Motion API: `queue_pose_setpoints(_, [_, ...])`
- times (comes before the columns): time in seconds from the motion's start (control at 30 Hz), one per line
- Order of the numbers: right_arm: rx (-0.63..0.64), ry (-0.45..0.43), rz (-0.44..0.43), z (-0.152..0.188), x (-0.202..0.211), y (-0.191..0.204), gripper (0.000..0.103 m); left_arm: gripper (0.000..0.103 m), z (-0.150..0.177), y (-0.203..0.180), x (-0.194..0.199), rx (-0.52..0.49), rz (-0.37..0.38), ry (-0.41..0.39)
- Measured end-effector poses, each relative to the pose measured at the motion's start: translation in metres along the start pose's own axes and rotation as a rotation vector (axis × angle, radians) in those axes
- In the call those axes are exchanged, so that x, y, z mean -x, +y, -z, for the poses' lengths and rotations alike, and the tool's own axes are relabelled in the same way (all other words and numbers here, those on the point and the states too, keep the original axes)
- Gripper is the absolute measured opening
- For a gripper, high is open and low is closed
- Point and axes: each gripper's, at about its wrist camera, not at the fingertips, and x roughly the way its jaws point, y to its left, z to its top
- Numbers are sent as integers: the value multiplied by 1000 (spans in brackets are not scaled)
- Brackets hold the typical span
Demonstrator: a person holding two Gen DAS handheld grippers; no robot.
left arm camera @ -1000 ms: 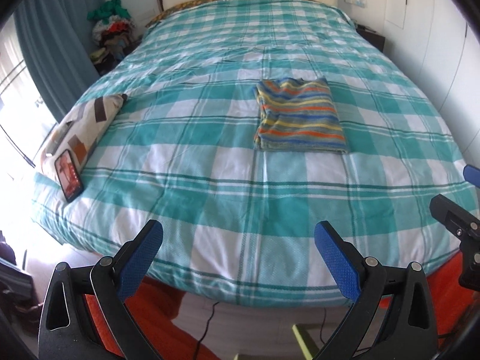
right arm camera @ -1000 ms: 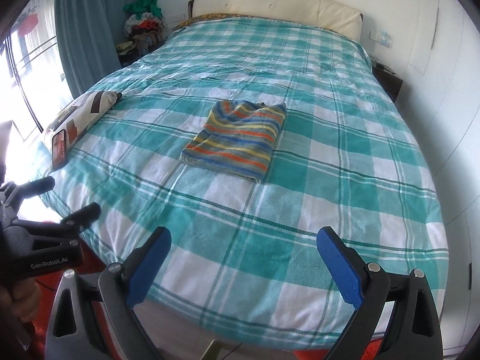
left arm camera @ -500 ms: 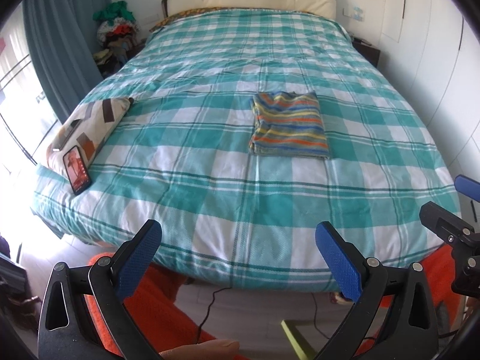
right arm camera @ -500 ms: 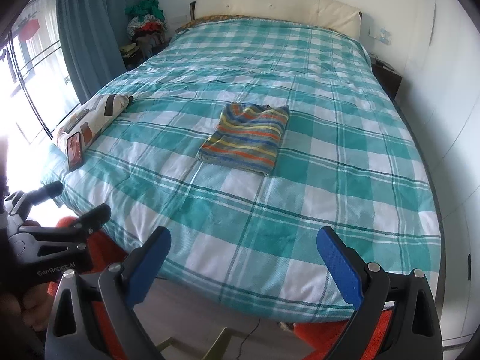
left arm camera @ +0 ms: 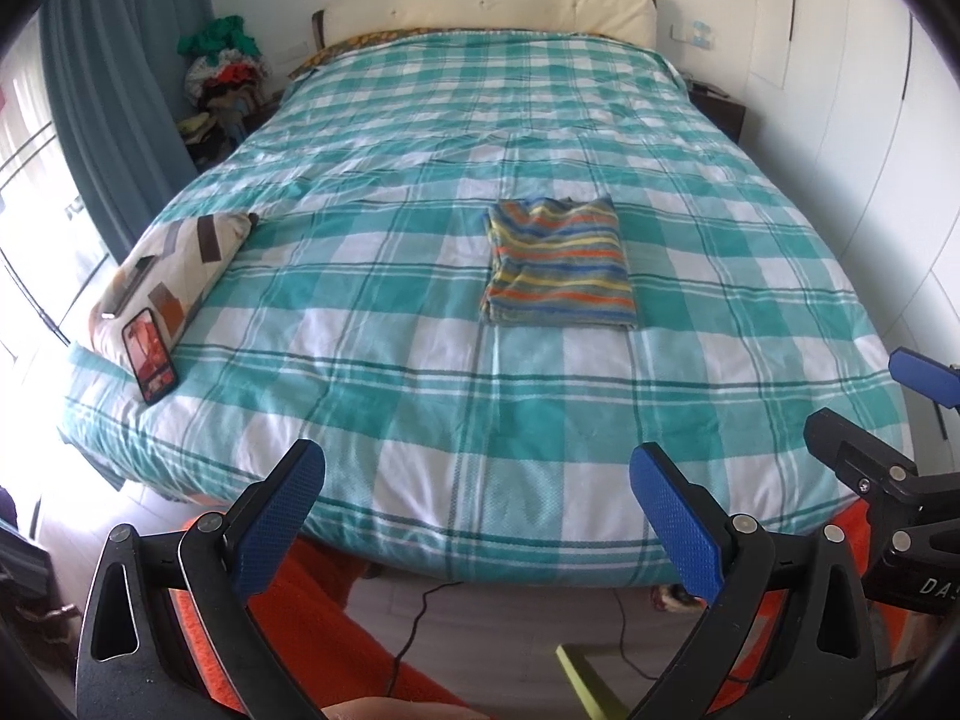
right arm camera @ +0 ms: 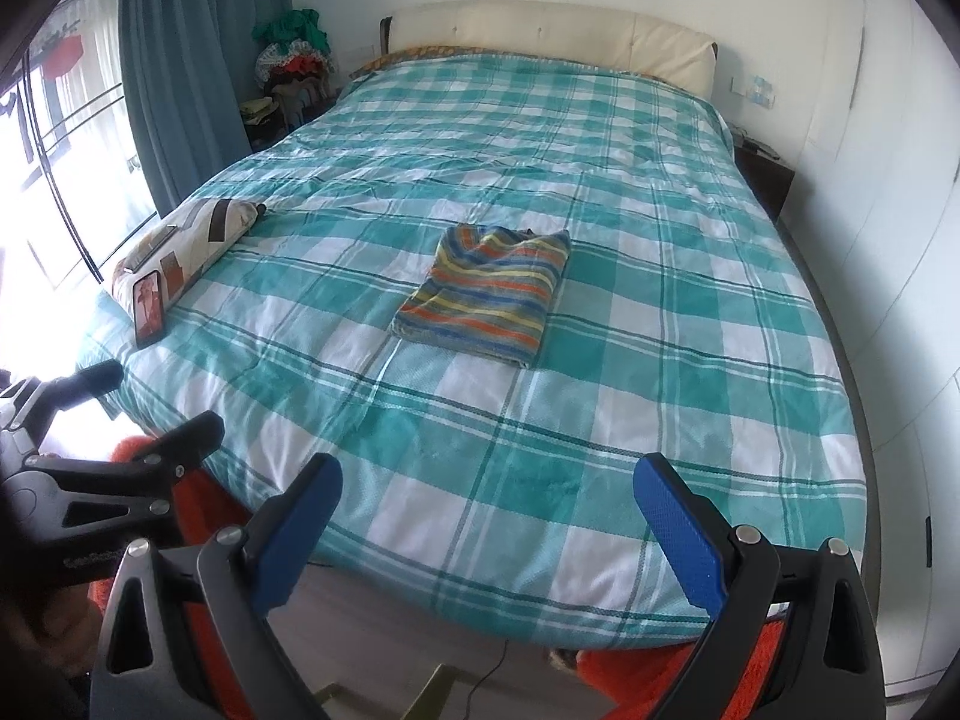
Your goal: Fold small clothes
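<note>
Left gripper (left arm camera: 474, 507): jaws wide apart, nothing between the blue pads (left arm camera: 282, 519), held off the foot of the bed at the bottom of the left wrist frame. Right gripper (right arm camera: 486, 519): jaws likewise spread and empty, at the bottom of the right wrist frame. Each gripper shows at the edge of the other's view, the right one at the lower right of the left wrist frame, the left one at the lower left of the right wrist frame. Neither touches the bed.

Bed (left arm camera: 420, 396): covered by a teal and white checked blanket, lying mostly smooth. Striped garment (left arm camera: 558, 264): folded into a neat rectangle, flat on the blanket slightly right of centre in the left wrist frame and near the centre of the right wrist frame (right arm camera: 489, 294), well apart from both grippers.

Patterned pillow (left arm camera: 171, 264): at the left edge of the bed, middle left of frame. Phone (left arm camera: 149, 355): screen lit, propped against the near end of the pillow.

Cream headboard (left arm camera: 486, 3): top centre, against the white wall. Blue curtain (left arm camera: 114, 78): upper left. Pile of clothes (left arm camera: 225, 75): upper left, between curtain and headboard. Orange rug (left arm camera: 312, 618): on the floor under the foot of the bed, bottom of frame. A thin cable (left arm camera: 414, 624) runs across the floor there.
</note>
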Motion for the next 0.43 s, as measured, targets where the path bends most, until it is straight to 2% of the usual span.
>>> queue_pose_setpoints(0.3, [-3, -9, 5, 2, -1, -4, 97, 102, -1, -2, 7, 3, 21, -15])
queue_pose_setpoints(0.43, [-3, -9, 5, 2, -1, -4, 97, 101, 0, -7, 13, -18, -5, -47])
